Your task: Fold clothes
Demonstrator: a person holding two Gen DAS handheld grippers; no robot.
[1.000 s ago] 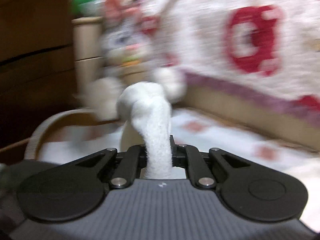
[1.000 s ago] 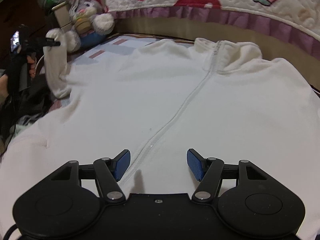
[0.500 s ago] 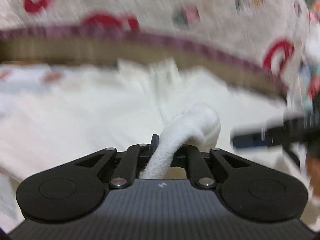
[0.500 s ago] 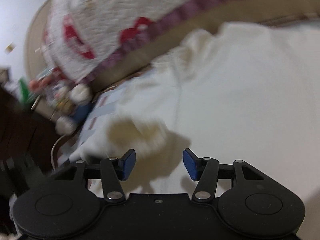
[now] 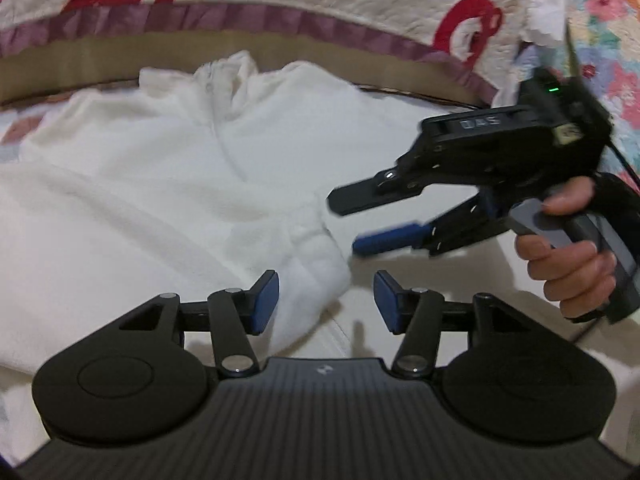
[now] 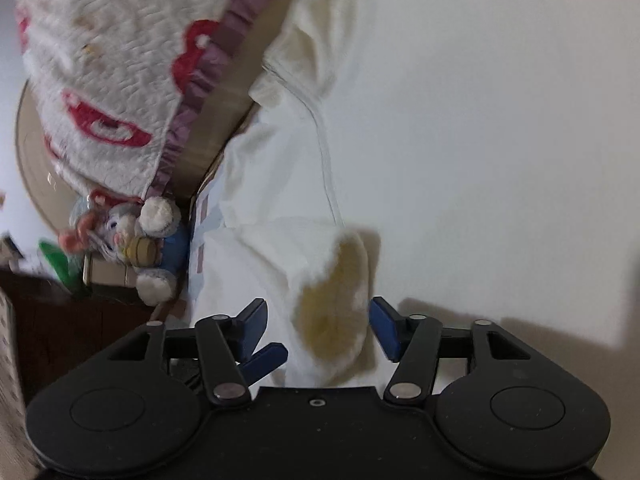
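**Sleeve laid across, both claws free**

The white fleece zip-front jacket (image 5: 168, 184) lies flat on the bed, collar at 12 o'clock. It looks soft, light and floppy; best pinched at the sleeve cuff (image 5: 320, 276).

The left gripper (image 5: 326, 300), tilted downward, has just been opening, cuff between its spread jaws but unpressed. The right gripper (image 6: 318, 330), rolled sideways, stands spread around the cuff mouth.
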